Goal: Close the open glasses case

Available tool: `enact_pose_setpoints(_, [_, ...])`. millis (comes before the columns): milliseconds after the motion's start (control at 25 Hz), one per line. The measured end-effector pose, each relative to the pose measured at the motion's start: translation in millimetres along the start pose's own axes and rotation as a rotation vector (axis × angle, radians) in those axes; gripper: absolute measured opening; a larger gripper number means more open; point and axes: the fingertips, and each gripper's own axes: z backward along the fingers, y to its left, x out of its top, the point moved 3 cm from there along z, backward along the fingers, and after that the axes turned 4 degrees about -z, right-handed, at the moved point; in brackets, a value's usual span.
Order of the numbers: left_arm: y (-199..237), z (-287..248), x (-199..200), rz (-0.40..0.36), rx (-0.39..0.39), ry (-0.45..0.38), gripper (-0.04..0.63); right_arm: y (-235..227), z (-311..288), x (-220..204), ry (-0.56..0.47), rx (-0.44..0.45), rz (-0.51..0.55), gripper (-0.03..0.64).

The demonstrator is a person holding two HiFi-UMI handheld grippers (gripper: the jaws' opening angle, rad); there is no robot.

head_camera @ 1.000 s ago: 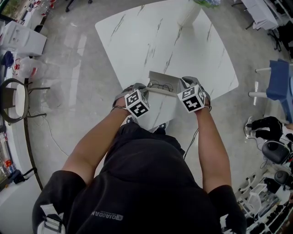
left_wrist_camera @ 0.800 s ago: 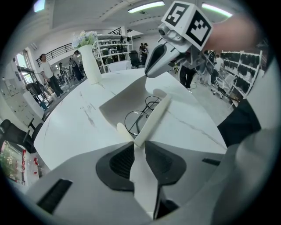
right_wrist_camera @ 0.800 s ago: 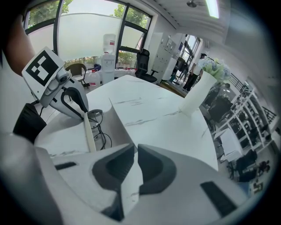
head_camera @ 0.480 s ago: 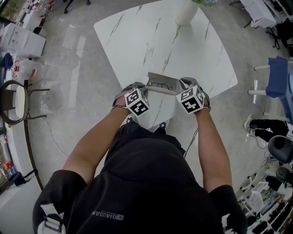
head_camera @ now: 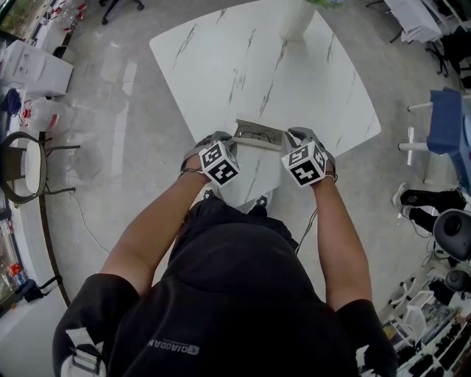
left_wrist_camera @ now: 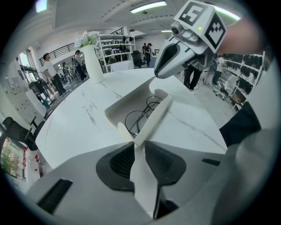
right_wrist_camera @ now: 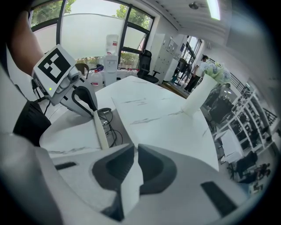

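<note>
A white glasses case (head_camera: pixel 257 133) lies near the front edge of the white marble table (head_camera: pixel 265 66), with black-rimmed glasses (left_wrist_camera: pixel 141 115) inside its tray. The lid (left_wrist_camera: pixel 153 119) stands tilted over the tray, partly open. My left gripper (head_camera: pixel 227 145) is shut on the lid's left end, and its pads (left_wrist_camera: pixel 120 161) press the thin white edge. At the lid's right end my right gripper (head_camera: pixel 290 141) is shut too, its jaws (right_wrist_camera: pixel 135 154) pinching the lid corner. Each gripper view shows the other gripper beyond the lid (right_wrist_camera: pixel 100 129).
A tall white vase (head_camera: pixel 296 18) with flowers stands at the table's far edge. A blue chair (head_camera: pixel 449 129) is at the right, a round black chair (head_camera: pixel 22 162) and a white cabinet (head_camera: pixel 33 66) at the left. People (left_wrist_camera: pixel 52 72) stand in the background.
The lid has swung further down over the tray, so the opening that shows the glasses is narrower. Both grippers have moved a little forward with it.
</note>
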Motion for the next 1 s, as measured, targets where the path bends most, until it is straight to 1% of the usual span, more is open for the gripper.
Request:
enact_pose_setpoints(640, [-0.9,0.0,-1.0,0.014,0.006,-0.003,0.077,19.8,6.9,-12.0,0.008,0.017,-0.001,0.032])
enact_pose_setpoints(1000, [-1.3,-1.7,-1.5,0.015,0.009,-0.007,0.075,28.1,4.9,-20.0,0.004,0.02,-0.023,0.034])
